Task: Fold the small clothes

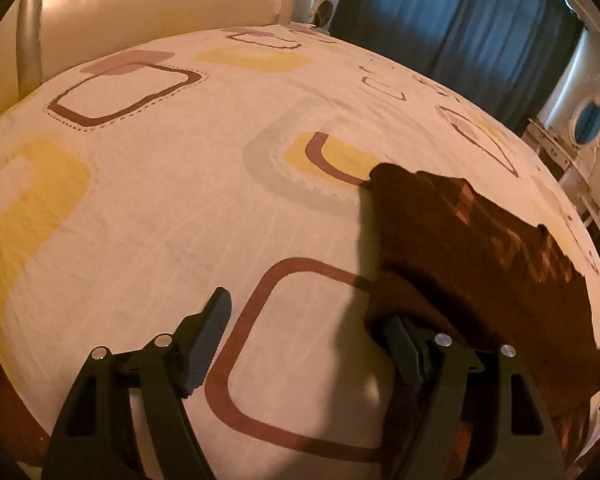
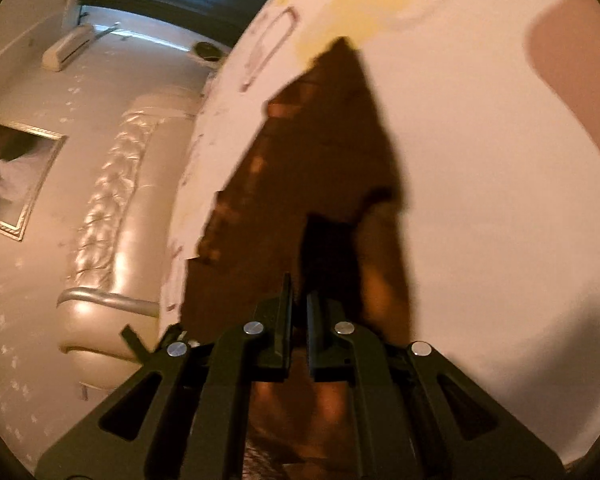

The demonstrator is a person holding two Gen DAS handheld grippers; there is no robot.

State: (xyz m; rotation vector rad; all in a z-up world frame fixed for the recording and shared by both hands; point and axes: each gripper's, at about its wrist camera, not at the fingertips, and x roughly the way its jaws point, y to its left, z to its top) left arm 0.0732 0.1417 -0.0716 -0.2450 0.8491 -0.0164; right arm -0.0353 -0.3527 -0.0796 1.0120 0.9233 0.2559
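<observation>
The left gripper (image 1: 304,344) hangs released above the patterned bed sheet (image 1: 160,220), one finger (image 1: 406,354) touching the brown garment (image 1: 480,248) spread toward the bed's right edge. The right gripper (image 2: 299,334) is clenched on that garment's edge.

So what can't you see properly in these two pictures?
- Brown garment: what kind it is; left view cuts it off at the right edge.
- Right gripper: whether cloth sits between the shut jaws; right view too dark and blurred.
- Framed picture: too blurred to tell what it shows.
</observation>
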